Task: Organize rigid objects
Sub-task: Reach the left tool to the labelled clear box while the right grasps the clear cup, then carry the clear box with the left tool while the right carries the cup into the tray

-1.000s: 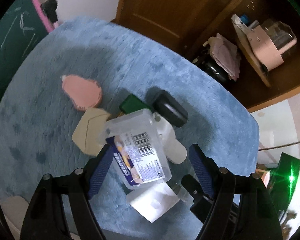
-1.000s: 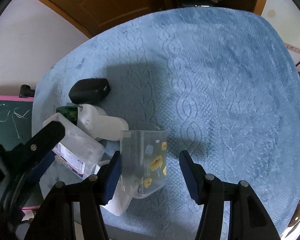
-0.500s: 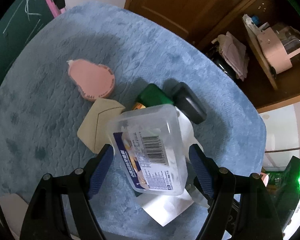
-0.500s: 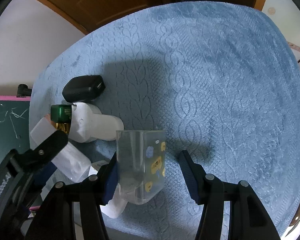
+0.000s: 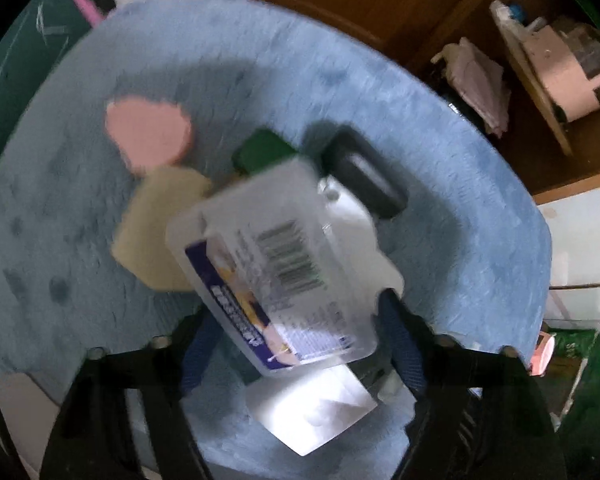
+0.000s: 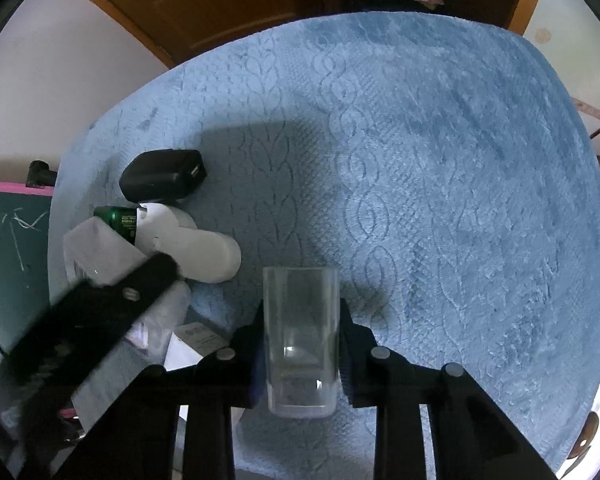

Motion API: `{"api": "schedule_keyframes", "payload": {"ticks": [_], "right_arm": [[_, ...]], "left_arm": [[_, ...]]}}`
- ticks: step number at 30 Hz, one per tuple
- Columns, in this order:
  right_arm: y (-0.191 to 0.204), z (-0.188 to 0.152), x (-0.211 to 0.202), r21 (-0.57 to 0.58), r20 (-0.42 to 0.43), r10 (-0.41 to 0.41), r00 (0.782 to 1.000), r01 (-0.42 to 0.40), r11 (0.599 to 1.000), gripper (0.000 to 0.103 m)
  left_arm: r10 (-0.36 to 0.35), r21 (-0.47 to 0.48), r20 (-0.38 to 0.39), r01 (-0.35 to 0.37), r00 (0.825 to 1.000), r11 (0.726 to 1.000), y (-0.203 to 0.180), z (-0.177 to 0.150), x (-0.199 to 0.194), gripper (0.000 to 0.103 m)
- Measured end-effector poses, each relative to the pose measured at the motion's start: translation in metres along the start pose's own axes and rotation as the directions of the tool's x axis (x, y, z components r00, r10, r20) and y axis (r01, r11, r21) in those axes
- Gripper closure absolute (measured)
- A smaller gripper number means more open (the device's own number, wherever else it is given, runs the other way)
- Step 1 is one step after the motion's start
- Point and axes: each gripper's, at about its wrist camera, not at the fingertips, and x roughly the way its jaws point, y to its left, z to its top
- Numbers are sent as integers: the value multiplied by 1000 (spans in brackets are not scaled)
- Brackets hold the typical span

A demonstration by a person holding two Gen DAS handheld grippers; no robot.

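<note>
The right gripper (image 6: 300, 344) has just been closing, and its jaws now pinch the clear box (image 6: 300, 340) on both side walls. The left gripper (image 5: 300, 344) has also been narrowing; its jaws bracket the labelled plastic container (image 5: 284, 264), apparently touching its sides, though blur hides whether they truly press. That container sits tilted atop the pile on the blue mat (image 6: 440, 160). Behind the container lie a black case (image 5: 366, 178), a green bottle (image 5: 262, 152), a beige piece (image 5: 156, 224) and a pink piece (image 5: 148, 130); a white card (image 5: 312, 404) lies in front. The risk, I judge: smooth slick walls may slip from either grip, and lifting the tilted container could topple its neighbours.
</note>
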Motion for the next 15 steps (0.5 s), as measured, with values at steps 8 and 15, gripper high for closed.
{"api": "schedule_keyframes", "payload": {"ticks": [8,15], "right_arm": [[-9,-12,-17,-27,35,43,998,-42,999,75],[-14,-30,-57,-22,78,110,991,-108,994,75]], "left_arm": [[-63,-42,49,65,997,997,23,8,-17,32],[-113,26,84,111,990,993,28,2,-64,32]]}}
